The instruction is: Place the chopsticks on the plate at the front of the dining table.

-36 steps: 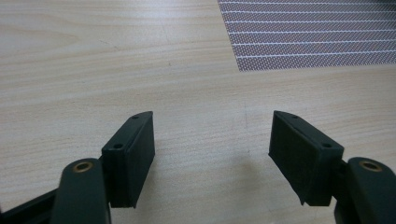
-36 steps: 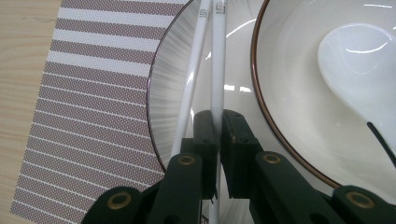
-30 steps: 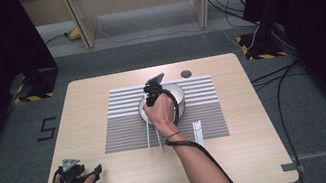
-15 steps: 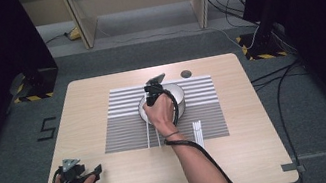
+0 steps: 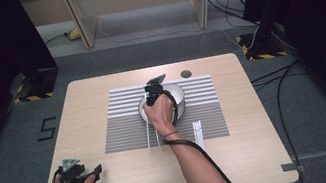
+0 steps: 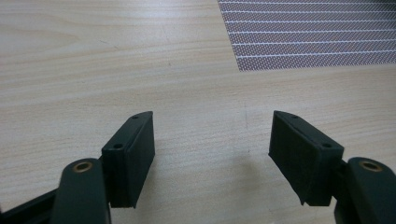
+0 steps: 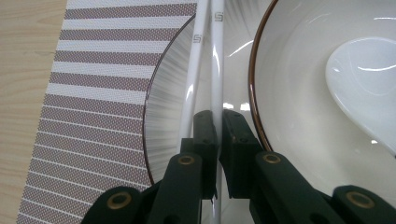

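Note:
My right gripper [image 7: 218, 140] is shut on a white chopstick [image 7: 215, 70], and a second white chopstick [image 7: 195, 70] lies just left of its jaws. Both chopsticks rest across a grey-rayed plate [image 7: 163, 121], beside a white bowl [image 7: 289, 93] with a brown rim. A white spoon [image 7: 364, 79] lies in the bowl. In the high view the right gripper [image 5: 153, 93] sits at the bowl's [image 5: 177, 96] left edge, and the chopsticks [image 5: 151, 136] run back toward the person. My left gripper [image 5: 82, 176] [image 6: 212, 144] stands open over bare wood at the front left, with nothing between its fingers.
A striped placemat [image 5: 205, 114] [image 6: 308, 32] [image 7: 93, 93] lies under the dishes in the middle of the wooden table [image 5: 96, 98]. A long white piece [image 5: 198, 133] rests on the mat's front right part. A small dark disc [image 5: 186, 73] sits behind the mat.

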`<action>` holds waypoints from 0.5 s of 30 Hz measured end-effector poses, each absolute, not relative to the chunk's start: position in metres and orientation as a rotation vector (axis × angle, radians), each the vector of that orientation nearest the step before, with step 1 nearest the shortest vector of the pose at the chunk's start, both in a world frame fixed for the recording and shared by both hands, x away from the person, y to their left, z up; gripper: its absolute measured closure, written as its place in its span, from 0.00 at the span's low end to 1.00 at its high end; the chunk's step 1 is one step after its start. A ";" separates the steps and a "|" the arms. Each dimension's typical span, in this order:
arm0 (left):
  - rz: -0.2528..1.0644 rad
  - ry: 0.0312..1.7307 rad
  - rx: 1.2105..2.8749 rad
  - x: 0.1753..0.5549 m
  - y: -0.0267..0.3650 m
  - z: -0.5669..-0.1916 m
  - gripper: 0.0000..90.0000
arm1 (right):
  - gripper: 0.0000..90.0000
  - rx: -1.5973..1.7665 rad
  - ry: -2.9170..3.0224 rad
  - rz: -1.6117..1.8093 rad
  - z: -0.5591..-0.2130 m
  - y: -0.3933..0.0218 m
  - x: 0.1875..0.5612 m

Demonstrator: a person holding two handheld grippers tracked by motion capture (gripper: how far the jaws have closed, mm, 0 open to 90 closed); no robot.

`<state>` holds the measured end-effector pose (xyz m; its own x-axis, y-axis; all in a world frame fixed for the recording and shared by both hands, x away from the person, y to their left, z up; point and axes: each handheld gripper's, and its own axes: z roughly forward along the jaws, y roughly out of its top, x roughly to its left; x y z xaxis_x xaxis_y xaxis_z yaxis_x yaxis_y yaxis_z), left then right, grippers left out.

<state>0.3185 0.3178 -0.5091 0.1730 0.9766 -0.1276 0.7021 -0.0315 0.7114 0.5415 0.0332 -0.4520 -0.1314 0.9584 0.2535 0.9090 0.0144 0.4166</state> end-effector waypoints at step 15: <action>0.535 1.591 1.795 0.319 0.318 -0.509 0.34 | 0.95 1.996 2.145 0.759 -0.454 0.036 0.541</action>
